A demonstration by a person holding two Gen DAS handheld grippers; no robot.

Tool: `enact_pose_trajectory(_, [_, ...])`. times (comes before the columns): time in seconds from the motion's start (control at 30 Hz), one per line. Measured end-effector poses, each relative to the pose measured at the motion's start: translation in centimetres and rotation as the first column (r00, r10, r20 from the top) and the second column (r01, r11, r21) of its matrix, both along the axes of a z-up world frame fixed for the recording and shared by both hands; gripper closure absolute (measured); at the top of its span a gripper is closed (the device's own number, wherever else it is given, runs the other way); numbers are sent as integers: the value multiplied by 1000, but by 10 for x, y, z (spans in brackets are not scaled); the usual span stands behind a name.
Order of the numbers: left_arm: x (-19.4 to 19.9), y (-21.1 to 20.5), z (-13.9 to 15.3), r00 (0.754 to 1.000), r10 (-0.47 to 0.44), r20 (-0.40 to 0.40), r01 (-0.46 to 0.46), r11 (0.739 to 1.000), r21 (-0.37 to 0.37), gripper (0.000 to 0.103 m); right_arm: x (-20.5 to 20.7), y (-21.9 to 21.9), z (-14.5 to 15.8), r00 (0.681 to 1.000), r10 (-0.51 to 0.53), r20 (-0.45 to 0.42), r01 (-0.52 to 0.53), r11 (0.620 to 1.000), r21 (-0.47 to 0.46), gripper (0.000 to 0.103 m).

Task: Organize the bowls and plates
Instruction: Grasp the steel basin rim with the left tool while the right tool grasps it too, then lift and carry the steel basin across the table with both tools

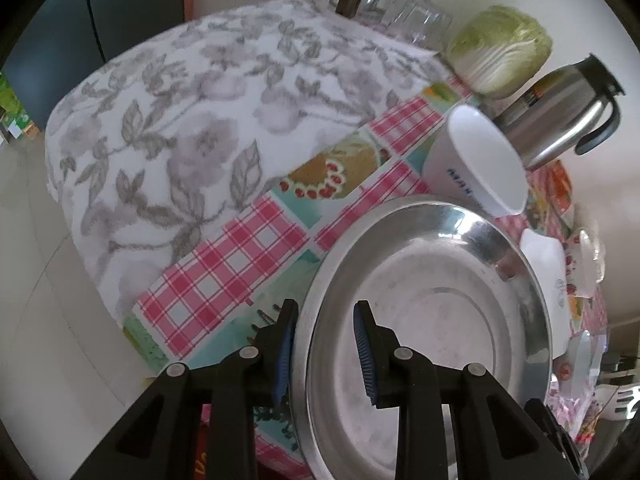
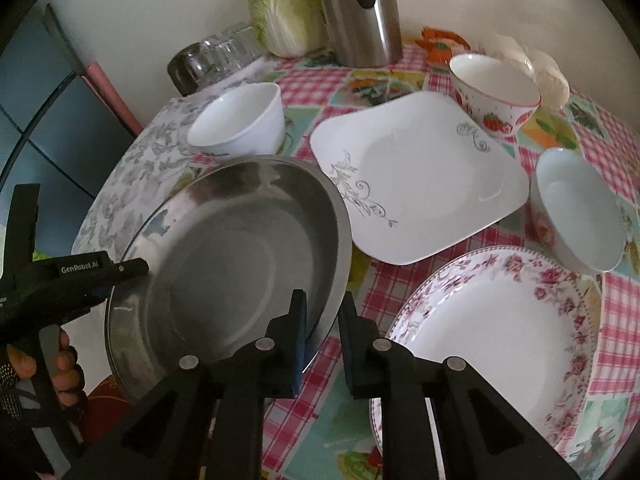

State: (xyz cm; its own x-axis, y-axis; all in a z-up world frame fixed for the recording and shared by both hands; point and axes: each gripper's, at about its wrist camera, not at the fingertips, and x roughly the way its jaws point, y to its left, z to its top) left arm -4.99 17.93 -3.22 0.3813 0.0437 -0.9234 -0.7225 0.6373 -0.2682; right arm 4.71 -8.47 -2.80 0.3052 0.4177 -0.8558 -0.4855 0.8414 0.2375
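Your left tool (image 1: 326, 350) straddles the steel pan's (image 1: 420, 320) rim, gapped; your right tool (image 2: 324, 340) likewise brackets its opposite rim at the counter's (image 2: 320, 420) near edge

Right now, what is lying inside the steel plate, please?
Nothing lies inside the steel plate; its bottom shows bare metal. Only the left gripper and right gripper straddle its rim. What lies under it stays hidden.

White lettering "GenRobot.AI" stands on the side of the black handheld left gripper (image 2: 102, 290). Blue print on the round white ceramic bowl (image 1: 476, 160) is too blurred to read.
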Motion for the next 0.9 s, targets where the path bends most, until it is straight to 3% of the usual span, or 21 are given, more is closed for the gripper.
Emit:
enact_pose_trajectory(0.47, [4,-34,47,997,-65,48,59,991,118,72,-6,-22,29,998,12,62,-14,999,44,85])
enact_pose_trajectory(0.9, [49,-73,80,984,-172,42,161,967,198,72,10,-64,48,994,-65,94,53,991,125,85])
